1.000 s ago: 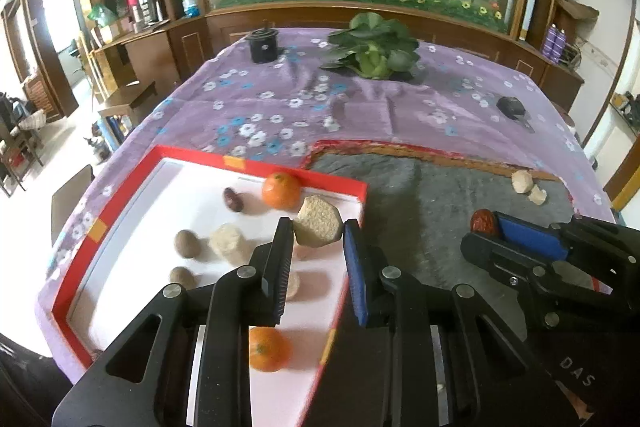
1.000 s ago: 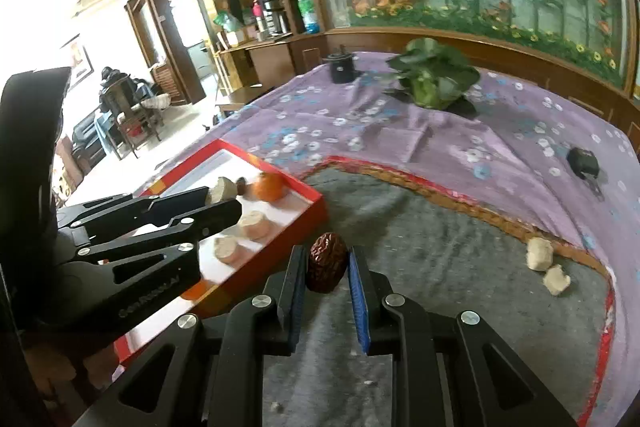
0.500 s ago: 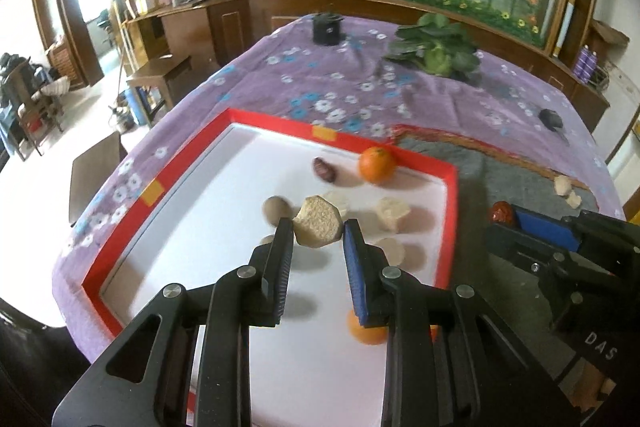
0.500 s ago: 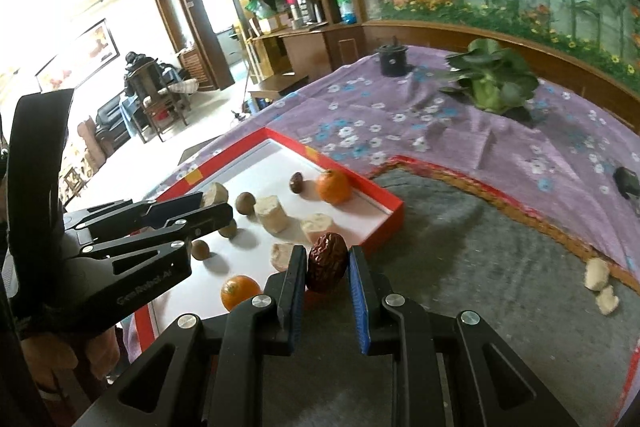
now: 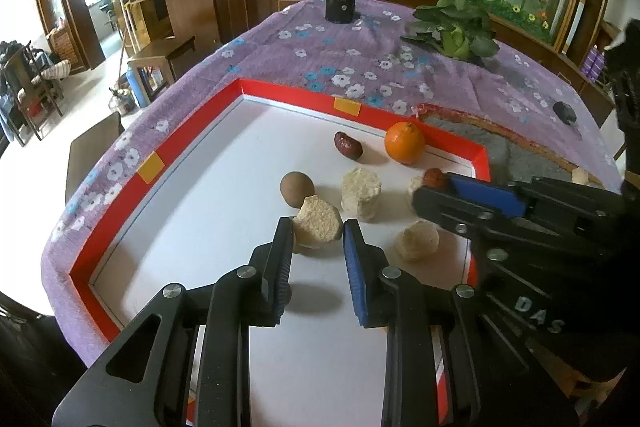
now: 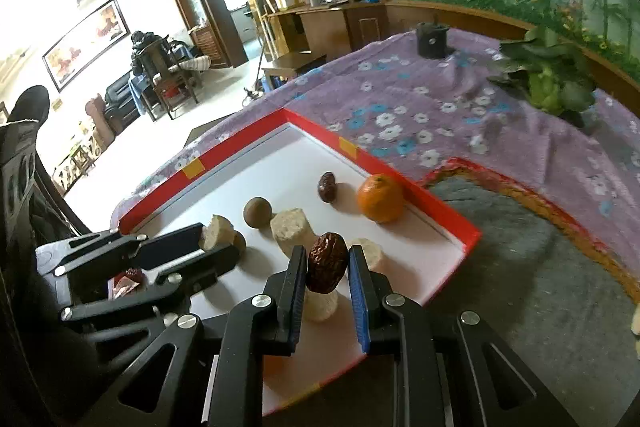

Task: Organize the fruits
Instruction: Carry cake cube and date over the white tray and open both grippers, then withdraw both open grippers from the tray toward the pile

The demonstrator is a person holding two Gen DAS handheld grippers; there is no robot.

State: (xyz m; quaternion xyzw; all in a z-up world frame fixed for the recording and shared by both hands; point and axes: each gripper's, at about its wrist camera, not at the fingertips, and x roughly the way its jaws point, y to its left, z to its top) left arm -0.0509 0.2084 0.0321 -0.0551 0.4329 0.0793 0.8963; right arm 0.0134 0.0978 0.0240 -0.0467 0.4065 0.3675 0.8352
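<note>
I hold two pieces over the red-rimmed tray, one in each hand. The left tongs are clenched on a pale fruit chunk, gripped across its flat sides so it cannot roll out. The right tongs are clenched on a wrinkled red date, pinched at its middle with its top end standing clear above the pads. Both pieces hang above the white tray floor, not resting on it, so I judge each is on its way to a group of its own kind.

Already lying in the tray: a second date near the far rim, an orange just beside it, a round brown fruit, and further pale chunks.

Obstructions: the two tongs work close together, with the right tongs reaching across the tray's right side in the left wrist view. The brown fruit sits just behind the held chunk, so a careless lowering may knock it. Beyond the tray, the desk carries a purple flowered cloth, a leafy vegetable and a grey mat.
</note>
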